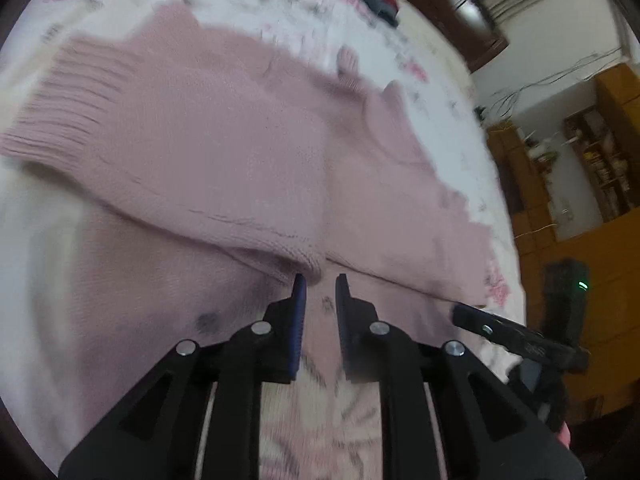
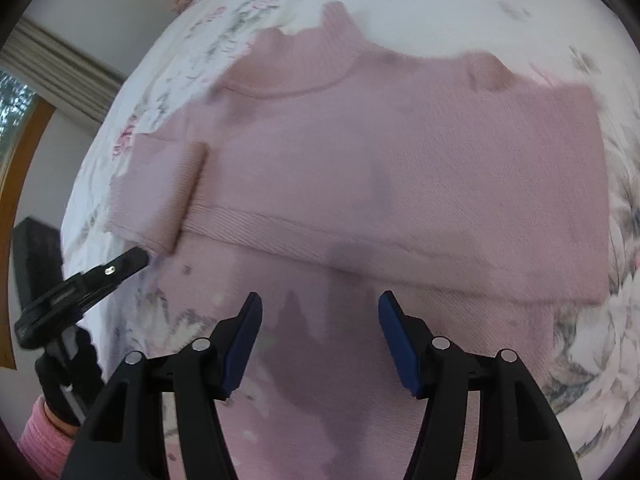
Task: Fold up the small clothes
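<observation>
Now, from your left wrist camera, the pink knitted sweater (image 1: 224,152) lies spread on the floral bedspread (image 1: 280,0), its ribbed hem toward the upper left. Your left gripper (image 1: 320,284) hovers just at a folded edge of the knit; its 2 fingers (image 1: 299,300) stand a little apart with nothing between them. At the lower right your right gripper (image 1: 516,336) shows as a dark bar near the sweater's edge. A wooden shelf unit (image 1: 600,152) stands beyond the bed.

From your right wrist camera, the same sweater (image 2: 400,160) lies flat, collar toward the top, and 1 sleeve with a ribbed cuff (image 2: 188,196) is folded over the body at the left. Your right gripper (image 2: 320,304) hangs above the near edge with its fingers (image 2: 396,332) spread wide and empty. Your left gripper (image 2: 100,276) reaches in from the left, its tip just beside the cuff, and a pink sleeve (image 2: 40,436) shows at your wrist. The bedspread (image 2: 592,380) surrounds the garment.
</observation>
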The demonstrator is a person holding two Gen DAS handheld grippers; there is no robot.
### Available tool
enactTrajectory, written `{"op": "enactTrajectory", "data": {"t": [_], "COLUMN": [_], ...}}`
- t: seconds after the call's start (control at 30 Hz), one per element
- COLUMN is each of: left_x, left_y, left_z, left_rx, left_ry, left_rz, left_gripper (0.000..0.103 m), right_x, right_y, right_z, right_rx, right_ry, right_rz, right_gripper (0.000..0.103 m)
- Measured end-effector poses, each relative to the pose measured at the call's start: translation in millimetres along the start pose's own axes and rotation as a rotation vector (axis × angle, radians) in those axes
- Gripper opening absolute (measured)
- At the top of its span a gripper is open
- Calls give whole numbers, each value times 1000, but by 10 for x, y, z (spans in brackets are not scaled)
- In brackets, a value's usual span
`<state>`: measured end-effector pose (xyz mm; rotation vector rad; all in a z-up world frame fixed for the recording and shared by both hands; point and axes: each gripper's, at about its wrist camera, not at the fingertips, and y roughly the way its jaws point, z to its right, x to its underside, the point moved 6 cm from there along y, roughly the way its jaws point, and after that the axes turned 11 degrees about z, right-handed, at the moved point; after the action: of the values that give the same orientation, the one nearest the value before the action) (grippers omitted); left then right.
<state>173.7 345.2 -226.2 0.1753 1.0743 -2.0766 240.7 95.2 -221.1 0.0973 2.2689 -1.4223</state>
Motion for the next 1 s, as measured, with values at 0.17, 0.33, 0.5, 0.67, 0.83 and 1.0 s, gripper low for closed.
{"op": "enactTrajectory", "data": {"t": [0.17,0.33,0.5,0.67,0.83,1.0], "left_x": [-489,-618,-546,-609,-640,-670], "left_y": [-216,154,309,-143,-630,-953], "left_z": [-123,-490,-725,-669,-671,-774], "left_rx": [-140,-234,-164,-168,-191,-198], "left_ry": [100,78,-39,-23,7,-9], "left_rz": [115,31,-11,98,180,207], "left_gripper": [16,16,14,16,19,28], "right_x": [-201,-302,-365,-391,-356,-307], "right_y": [97,271,428,672,1001,1158], "right_z": [-375,-721,-982,-1266,-1451,-1550], "right_rx": [-45,-78,-82,-129,-165,-170], "right_ry": [-27,-50,-87,-76,-14,-3], "right_rz": [4,-17,-39,-77,-131,-151], "right_gripper": [61,61,61,61,61,19]}}
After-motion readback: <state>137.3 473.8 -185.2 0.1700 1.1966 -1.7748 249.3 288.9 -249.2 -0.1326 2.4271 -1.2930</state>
